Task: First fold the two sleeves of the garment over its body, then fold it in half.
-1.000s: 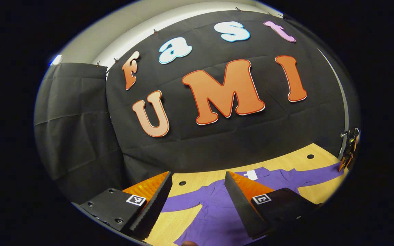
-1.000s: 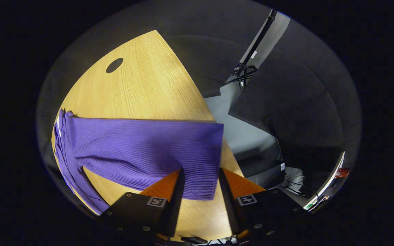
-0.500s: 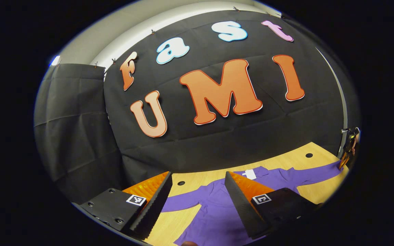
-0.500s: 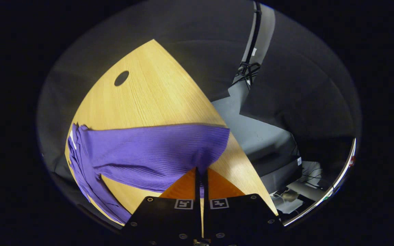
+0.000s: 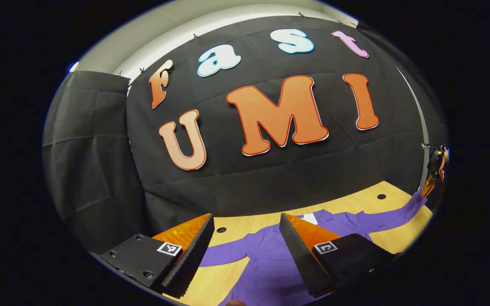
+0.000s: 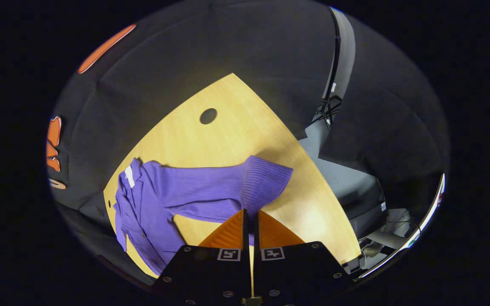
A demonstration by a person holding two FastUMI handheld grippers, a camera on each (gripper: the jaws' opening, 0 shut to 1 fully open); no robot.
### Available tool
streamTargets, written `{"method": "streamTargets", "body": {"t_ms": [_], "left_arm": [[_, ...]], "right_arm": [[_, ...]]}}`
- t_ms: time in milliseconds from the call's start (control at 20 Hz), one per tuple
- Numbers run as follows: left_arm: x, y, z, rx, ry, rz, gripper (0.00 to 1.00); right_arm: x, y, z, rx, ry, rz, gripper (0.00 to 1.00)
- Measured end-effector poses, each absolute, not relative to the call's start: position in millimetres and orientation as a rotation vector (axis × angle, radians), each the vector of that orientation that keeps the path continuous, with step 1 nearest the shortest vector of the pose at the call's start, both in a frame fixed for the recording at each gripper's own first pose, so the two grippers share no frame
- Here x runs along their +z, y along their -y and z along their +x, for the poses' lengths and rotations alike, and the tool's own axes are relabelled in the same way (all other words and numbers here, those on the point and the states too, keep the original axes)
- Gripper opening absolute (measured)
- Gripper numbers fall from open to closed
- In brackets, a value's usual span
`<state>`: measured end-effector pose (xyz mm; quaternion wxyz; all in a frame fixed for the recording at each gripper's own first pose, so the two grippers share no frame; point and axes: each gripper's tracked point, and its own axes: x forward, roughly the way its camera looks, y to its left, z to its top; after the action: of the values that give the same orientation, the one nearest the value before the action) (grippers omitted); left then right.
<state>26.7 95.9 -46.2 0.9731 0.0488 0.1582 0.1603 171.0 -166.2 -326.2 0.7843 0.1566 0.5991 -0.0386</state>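
A purple long-sleeved garment (image 5: 266,250) lies spread on the wooden table (image 5: 245,221), with a white tag (image 5: 311,218) at its collar. My left gripper (image 5: 245,231) hovers open above the garment's body, nothing between its fingers. In the right gripper view, my right gripper (image 6: 251,211) is shut on the cuff end of the garment's right sleeve (image 6: 228,189), which is lifted off the table. The garment's body (image 6: 136,212) lies at the left there. In the left gripper view the right gripper (image 5: 432,178) shows far right, holding the raised sleeve end (image 5: 411,204).
The table (image 6: 211,140) has round cable holes (image 6: 208,115) (image 5: 221,230) (image 5: 381,196). Its right edge drops off to grey floor and equipment (image 6: 355,191) beyond. Black cloth walls (image 5: 249,178) close the back of the booth.
The right gripper closed on the sleeve's cuff, then lifted it up and pulled it toward the garment's body. The left gripper stayed open and nearly still.
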Motion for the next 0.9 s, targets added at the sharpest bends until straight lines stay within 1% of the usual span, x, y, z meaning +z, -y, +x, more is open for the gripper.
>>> {"method": "streamTargets", "body": {"t_ms": [200,450,900], "left_arm": [[-54,-132,26,0.308,-0.301,0.090,0.96],[-74,-177,24,0.286,-0.304,0.037,0.96],[-109,-254,18,0.278,-0.333,-0.005,0.96]], "right_arm": [[-287,133,170,-0.067,-1.247,0.298,0.03],[-237,76,163,-0.014,-1.194,0.237,0.03],[-168,-53,148,0.124,-1.118,0.105,0.03]]}}
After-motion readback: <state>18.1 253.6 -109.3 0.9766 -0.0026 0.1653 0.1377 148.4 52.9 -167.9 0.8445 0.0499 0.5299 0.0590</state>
